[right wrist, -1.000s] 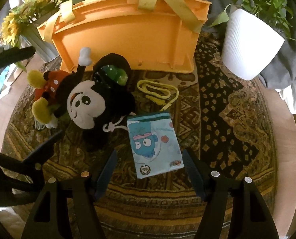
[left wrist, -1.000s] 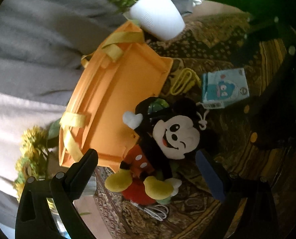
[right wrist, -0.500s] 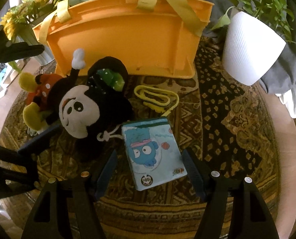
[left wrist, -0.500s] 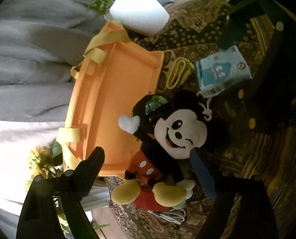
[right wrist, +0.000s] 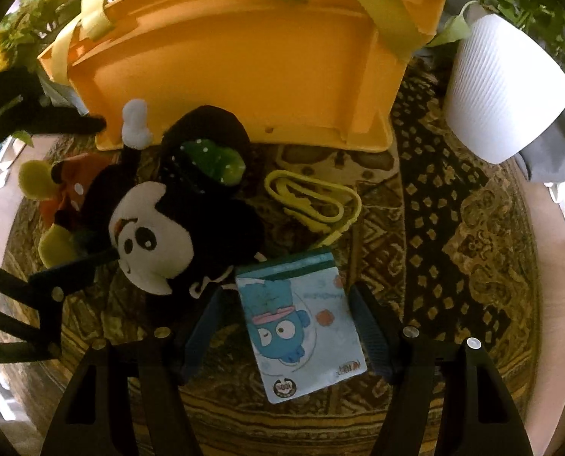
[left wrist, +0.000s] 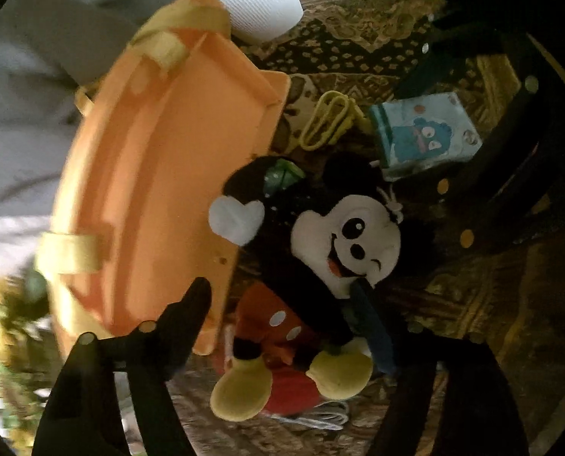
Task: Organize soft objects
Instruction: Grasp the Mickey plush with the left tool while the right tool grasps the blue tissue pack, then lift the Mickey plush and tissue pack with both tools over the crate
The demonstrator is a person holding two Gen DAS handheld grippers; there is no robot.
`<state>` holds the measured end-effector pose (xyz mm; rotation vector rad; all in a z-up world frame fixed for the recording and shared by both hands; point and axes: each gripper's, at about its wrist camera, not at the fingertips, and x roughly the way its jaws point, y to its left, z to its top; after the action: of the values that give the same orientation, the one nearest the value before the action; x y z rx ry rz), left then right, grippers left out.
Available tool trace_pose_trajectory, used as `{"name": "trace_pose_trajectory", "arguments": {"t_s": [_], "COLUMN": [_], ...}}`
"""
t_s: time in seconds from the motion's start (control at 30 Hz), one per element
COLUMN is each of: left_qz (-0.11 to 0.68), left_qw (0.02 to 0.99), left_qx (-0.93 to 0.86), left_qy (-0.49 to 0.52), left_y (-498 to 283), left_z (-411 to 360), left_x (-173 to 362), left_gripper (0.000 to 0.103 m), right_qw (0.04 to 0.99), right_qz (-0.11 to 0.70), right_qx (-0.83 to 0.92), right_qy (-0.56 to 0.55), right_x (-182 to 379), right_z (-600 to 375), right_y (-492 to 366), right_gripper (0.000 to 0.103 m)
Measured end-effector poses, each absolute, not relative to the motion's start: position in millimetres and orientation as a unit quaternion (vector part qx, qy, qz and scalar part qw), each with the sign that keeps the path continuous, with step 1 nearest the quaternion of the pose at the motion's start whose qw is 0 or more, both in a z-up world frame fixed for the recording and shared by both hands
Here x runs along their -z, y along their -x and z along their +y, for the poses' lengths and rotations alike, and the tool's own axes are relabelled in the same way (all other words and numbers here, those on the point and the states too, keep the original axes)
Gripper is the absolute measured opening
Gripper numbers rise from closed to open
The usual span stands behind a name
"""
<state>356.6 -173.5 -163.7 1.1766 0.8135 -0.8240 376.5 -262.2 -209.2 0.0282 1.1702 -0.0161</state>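
The left gripper (left wrist: 282, 296) hangs wide open over the Mickey plush (left wrist: 320, 266), which lies on the patterned rug (right wrist: 453, 209) against the orange bin (right wrist: 244, 68). The right gripper (right wrist: 286, 315), also spread and empty, straddles the blue packet (right wrist: 301, 326) beside the plush.

Blue pouch (right wrist: 301, 326): a round black badge at its lower corner reads "100%"; the small print beneath the number is too tiny to make out.
Blue pouch, other lower corner: a short brand word in small letters, blurred beyond reading.
Blue pouch, upper part: a faint curved line of text, illegible.
Mickey Mouse plush (right wrist: 149, 235): no readable text.
Orange bin (right wrist: 244, 60): no readable text.
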Motion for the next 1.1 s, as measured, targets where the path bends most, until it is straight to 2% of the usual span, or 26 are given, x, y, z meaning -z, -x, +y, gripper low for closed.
{"name": "trace_pose_trajectory", "arguments": {"t_s": [0.07, 0.13, 0.27, 0.57, 0.67, 1.1], "left_qz": [0.393, 0.408, 0.401, 0.399, 0.399, 0.407], "left_qw": [0.674, 0.673, 0.684, 0.712, 0.727, 0.775], "left_qx": [0.387, 0.400, 0.406, 0.380, 0.364, 0.336], "left_qy": [-0.491, -0.470, -0.454, -0.435, -0.424, -0.346], "left_y": [-365.1, -369.1, -365.4, -357.2, -355.0, -338.3], "left_z": [-170.2, -167.9, -163.3, -158.4, -155.6, -144.2], "left_x": [162.4, 162.6, 162.4, 155.1, 153.2, 137.9], "left_gripper": [0.063, 0.062, 0.059, 0.049, 0.042, 0.041], "right_qw": [0.831, 0.830, 0.833, 0.841, 0.843, 0.864], "right_qz": [0.555, 0.557, 0.553, 0.541, 0.537, 0.502], "right_qx": [0.008, 0.010, 0.014, 0.001, 0.004, 0.010], "right_qy": [-0.022, -0.029, -0.029, -0.031, -0.028, -0.027], "right_x": [208.8, 209.6, 211.5, 204.2, 200.3, 174.4], "right_z": [-262.0, -263.6, -265.4, -261.4, -260.1, -257.0], "right_y": [-377.4, -379.1, -382.2, -368.7, -364.3, -347.7], "right_gripper": [0.069, 0.068, 0.061, 0.059, 0.059, 0.059]}}
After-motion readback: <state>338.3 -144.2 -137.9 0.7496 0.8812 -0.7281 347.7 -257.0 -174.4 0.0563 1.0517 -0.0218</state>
